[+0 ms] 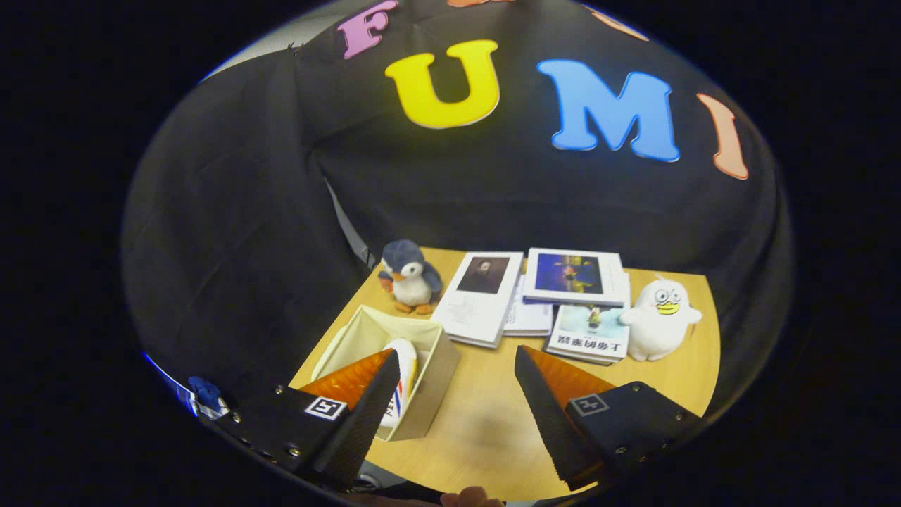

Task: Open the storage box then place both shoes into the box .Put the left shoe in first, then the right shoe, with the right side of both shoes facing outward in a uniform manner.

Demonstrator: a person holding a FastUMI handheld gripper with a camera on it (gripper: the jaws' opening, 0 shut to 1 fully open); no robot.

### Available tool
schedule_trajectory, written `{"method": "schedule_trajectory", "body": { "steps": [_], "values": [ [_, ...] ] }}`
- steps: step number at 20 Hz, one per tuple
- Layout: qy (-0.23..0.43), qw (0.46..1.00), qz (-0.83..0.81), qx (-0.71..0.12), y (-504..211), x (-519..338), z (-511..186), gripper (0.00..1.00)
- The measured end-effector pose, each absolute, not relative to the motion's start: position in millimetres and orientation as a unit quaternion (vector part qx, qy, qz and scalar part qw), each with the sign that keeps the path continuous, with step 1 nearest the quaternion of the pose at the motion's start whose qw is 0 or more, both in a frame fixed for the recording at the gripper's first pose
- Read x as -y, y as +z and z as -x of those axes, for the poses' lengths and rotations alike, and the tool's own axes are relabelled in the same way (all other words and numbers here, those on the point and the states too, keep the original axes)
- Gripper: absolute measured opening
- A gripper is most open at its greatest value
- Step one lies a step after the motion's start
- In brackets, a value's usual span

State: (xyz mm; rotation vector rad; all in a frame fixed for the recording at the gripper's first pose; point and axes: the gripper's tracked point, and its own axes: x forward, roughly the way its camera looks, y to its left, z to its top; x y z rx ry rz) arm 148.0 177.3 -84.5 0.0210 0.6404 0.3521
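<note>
I see the storage box (431, 366) open on the table (493, 422), one shoe (405, 380) inside lying lengthwise toward the penguin toy (410, 276). My gripper (457, 380) hangs above, fingers wide apart, holding nothing.

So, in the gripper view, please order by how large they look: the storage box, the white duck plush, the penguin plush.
1. Storage box, clearly largest, though it is also nearest the open gripper.
2. White duck plush.
3. Penguin plush, looking somewhat smaller than the duck; it sits farther back, so true size is unsure.
</note>
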Motion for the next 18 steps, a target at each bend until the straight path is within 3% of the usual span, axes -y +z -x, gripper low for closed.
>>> {"method": "schedule_trajectory", "body": {
  "steps": [4,6,18],
  "values": [
    [0.111,0.989,-0.019,-0.097,-10,-125,-143,0.99],
    [0.083,0.996,-0.014,-0.034,2,-104,-120,0.99],
    [0.024,0.999,-0.03,0.001,4,-72,-84,0.99]
  ]
}}
